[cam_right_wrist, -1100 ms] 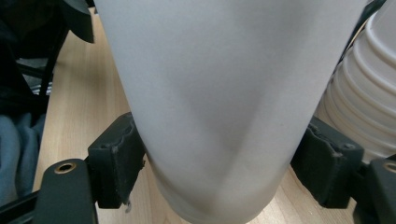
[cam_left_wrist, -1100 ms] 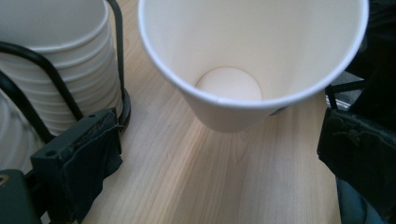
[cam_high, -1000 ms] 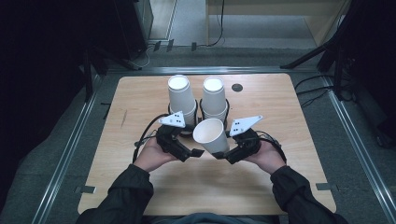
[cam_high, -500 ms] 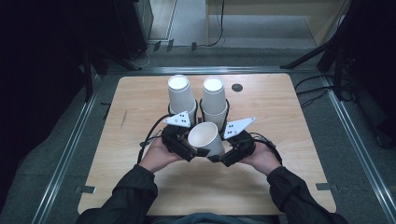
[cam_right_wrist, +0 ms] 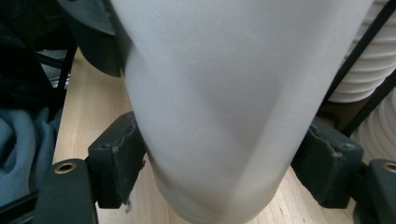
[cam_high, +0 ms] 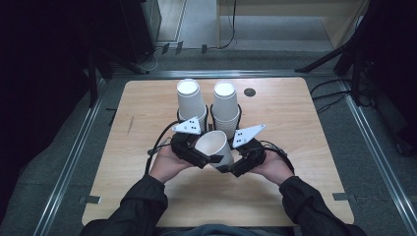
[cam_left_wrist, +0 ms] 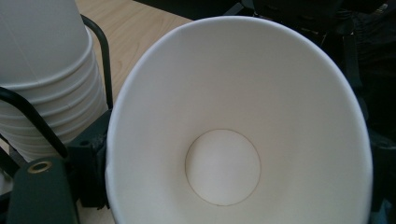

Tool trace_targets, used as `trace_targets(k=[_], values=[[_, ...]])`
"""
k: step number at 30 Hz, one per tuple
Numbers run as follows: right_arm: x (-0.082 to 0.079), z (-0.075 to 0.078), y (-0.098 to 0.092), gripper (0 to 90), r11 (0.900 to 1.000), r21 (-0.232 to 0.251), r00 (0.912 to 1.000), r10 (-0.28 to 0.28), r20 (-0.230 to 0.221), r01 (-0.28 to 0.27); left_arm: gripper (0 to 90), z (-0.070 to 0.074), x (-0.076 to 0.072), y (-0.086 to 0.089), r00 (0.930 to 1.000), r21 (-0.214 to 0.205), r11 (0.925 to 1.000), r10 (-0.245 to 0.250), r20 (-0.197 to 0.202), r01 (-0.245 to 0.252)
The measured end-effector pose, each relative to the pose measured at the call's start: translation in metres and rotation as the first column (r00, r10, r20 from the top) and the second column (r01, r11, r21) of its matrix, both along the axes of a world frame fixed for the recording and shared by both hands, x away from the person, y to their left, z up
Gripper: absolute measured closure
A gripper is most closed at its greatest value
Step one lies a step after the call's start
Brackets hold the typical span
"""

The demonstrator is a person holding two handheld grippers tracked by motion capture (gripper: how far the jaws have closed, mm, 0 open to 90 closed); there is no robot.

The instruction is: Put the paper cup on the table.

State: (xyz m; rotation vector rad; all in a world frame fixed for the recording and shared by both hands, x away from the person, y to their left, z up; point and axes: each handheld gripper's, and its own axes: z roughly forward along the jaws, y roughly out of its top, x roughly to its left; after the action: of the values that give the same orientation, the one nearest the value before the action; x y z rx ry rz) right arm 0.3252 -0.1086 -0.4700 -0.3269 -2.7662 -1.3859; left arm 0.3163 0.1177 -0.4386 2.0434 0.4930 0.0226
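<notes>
A white paper cup (cam_high: 214,145) is held on its side above the table's middle, mouth turned toward the left hand. My right gripper (cam_high: 227,164) is shut on its lower body; in the right gripper view both pads (cam_right_wrist: 116,158) press the cup's wall (cam_right_wrist: 219,93). My left gripper (cam_high: 209,156) has the cup's mouth end between its jaws, which have just been closing. In the left gripper view I look into the cup (cam_left_wrist: 224,116), and the left pad (cam_left_wrist: 93,163) lies against its outer wall.
Two stacks of upside-down white cups (cam_high: 191,101) (cam_high: 226,105) stand in a black wire holder (cam_high: 210,115) just behind the grippers. A small dark round spot (cam_high: 250,92) marks the wooden table (cam_high: 305,196). Black cables trail from both grippers.
The cup has shifted slightly left and its mouth has tipped toward the left hand. The left gripper has come in closer around the cup's mouth end. The right gripper keeps its hold.
</notes>
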Motion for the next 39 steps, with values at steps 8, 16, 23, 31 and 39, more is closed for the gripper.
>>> trace_targets(k=[8, 16, 23, 31, 39], values=[[-0.001, 0.002, -0.002, 19.2, 0.9998, 0.01, 0.9998, -0.016, -0.011, 0.016, 16.3, 0.003, -0.001, 0.002, 0.9999, 0.011, 0.9998, -0.015, 0.004, 0.015], [0.0, -0.001, -0.008, 16.9, 0.9972, -0.059, 0.9981, -0.049, -0.037, 0.046, 16.1, 0.0, 0.002, 0.007, 0.9998, 0.05, 0.9987, -0.006, -0.018, 0.007], [-0.002, 0.001, -0.013, 16.9, 0.9963, -0.074, 0.9985, -0.045, -0.032, 0.043, 16.0, -0.002, 0.001, 0.012, 0.9999, 0.086, 0.9962, -0.011, -0.007, 0.011], [0.003, 0.001, -0.025, 16.9, 0.9909, -0.09, 0.9943, -0.103, -0.027, 0.1, 15.7, -0.003, -0.003, 0.017, 0.9998, 0.107, 0.9941, -0.019, -0.003, 0.019], [0.009, 0.002, -0.029, 16.9, 0.9873, -0.104, 0.9922, -0.123, -0.021, 0.12, 15.3, -0.006, -0.006, 0.024, 1.0, 0.132, 0.9912, -0.004, -0.006, 0.005]])
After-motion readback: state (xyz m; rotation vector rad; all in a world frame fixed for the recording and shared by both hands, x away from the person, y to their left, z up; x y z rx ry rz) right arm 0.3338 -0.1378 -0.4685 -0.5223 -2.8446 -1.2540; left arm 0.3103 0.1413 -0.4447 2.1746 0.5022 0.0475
